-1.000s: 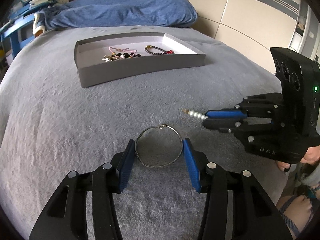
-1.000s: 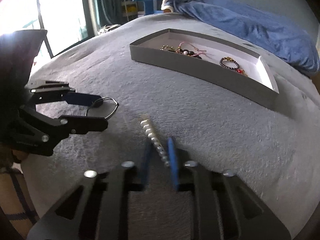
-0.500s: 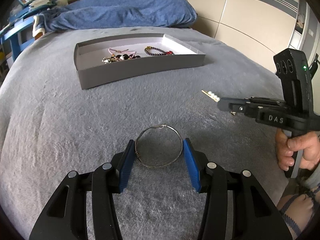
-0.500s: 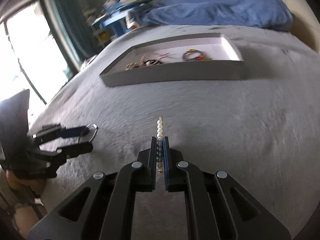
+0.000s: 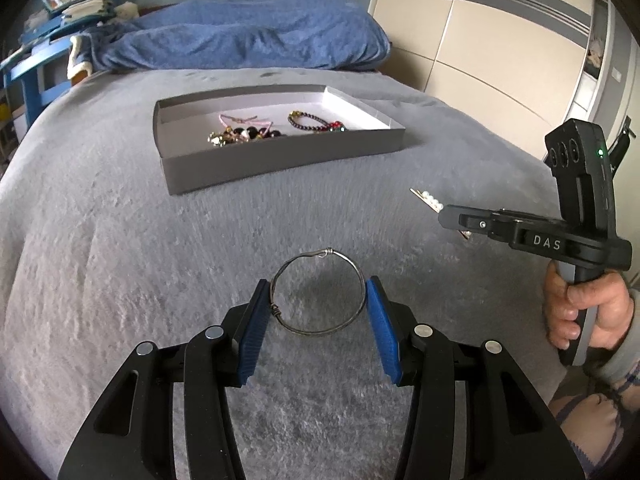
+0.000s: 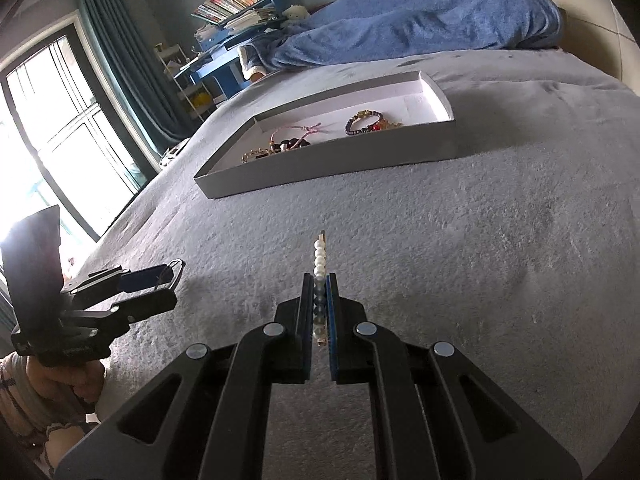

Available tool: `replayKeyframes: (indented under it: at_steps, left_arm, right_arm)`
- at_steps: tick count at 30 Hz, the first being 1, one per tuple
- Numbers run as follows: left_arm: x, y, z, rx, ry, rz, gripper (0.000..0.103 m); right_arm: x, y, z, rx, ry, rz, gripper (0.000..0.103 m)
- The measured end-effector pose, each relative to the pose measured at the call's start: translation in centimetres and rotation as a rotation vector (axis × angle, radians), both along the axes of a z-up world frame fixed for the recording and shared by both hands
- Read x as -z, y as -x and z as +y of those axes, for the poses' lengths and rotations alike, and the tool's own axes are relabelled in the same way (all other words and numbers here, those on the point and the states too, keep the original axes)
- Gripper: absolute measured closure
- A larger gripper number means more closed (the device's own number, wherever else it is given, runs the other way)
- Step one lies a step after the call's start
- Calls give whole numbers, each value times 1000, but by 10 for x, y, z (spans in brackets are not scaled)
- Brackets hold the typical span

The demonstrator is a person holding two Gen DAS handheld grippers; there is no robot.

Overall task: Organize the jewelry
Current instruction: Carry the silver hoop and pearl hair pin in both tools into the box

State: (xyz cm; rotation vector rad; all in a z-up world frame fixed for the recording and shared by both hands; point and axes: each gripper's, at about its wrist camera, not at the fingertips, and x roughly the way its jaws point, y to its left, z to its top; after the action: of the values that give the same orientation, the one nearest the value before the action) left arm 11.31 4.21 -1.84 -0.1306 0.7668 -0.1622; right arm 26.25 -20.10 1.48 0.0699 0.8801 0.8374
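Observation:
My left gripper [image 5: 318, 292] is shut on a thin silver wire bangle [image 5: 319, 292], its blue pads touching the ring's two sides, held just above the grey bedspread. My right gripper [image 6: 319, 280] is shut on a pearl hair pin [image 6: 320, 258] whose tip sticks out past the fingertips. The pin also shows in the left wrist view [image 5: 428, 201] at the right, lifted above the bed. A shallow grey box [image 5: 280, 156] with white inside lies farther up the bed and holds several bracelets [image 5: 316, 122]. It also shows in the right wrist view [image 6: 332, 164].
A blue blanket [image 5: 240, 44] is heaped at the head of the bed behind the box. A wardrobe [image 5: 500, 40] stands to the right. A blue shelf with books [image 6: 236, 4] and a window [image 6: 60, 140] are on the left side.
My right gripper closed on the pearl pin, lifted it off the bed and turned toward the box. My left gripper with the bangle stayed nearly still.

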Motion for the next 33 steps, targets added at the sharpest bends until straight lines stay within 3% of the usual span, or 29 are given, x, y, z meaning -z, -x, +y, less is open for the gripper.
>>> replayKeyframes:
  at_steps: [15,26,33]
  left_arm:
    - [-39,-62,16,-5,-90,-66,53]
    - [-39,-137,49,-73,-130,-38,53]
    - [-21,-168,69,-114,-110,15,53]
  right_arm:
    - [-34,-43,18,-1,44,-103,97]
    - [-41,-112,51,19,135,-137,97]
    - [-30,-144,66,32,197,-138,97]
